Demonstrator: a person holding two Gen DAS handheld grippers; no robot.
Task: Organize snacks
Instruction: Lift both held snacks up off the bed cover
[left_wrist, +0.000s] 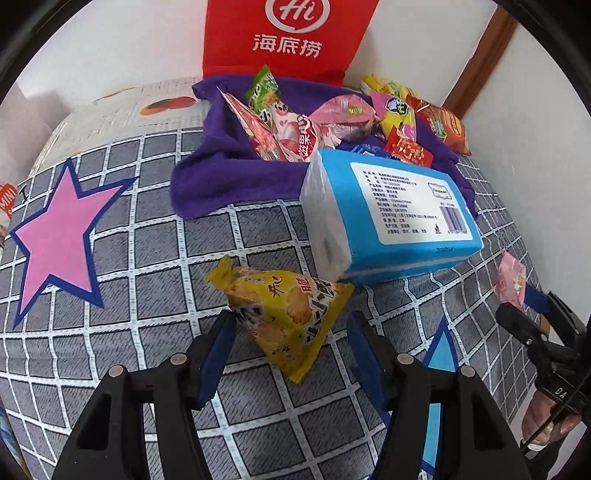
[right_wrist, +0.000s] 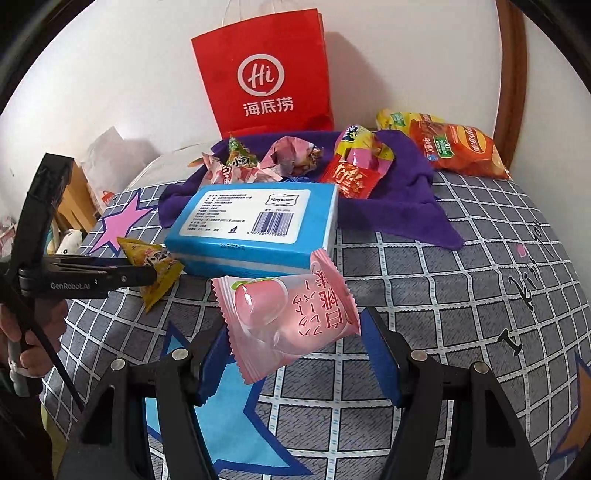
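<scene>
- While the right hand-held gripper (right_wrist: 291, 343) pinched a pink peach snack packet (right_wrist: 288, 321), the left hand-held gripper (left_wrist: 291, 325) straddled a yellow cracker packet (left_wrist: 284, 314) on the bed (left_wrist: 129, 332), seemingly unclamped.

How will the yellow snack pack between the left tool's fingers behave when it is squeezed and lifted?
The yellow pack looks puffed with air, so it probably gives under the left tool and weighs little. Its glossy film may slip. The printed crackers suggest a brittle filling, so a hard squeeze could crush it.
</scene>
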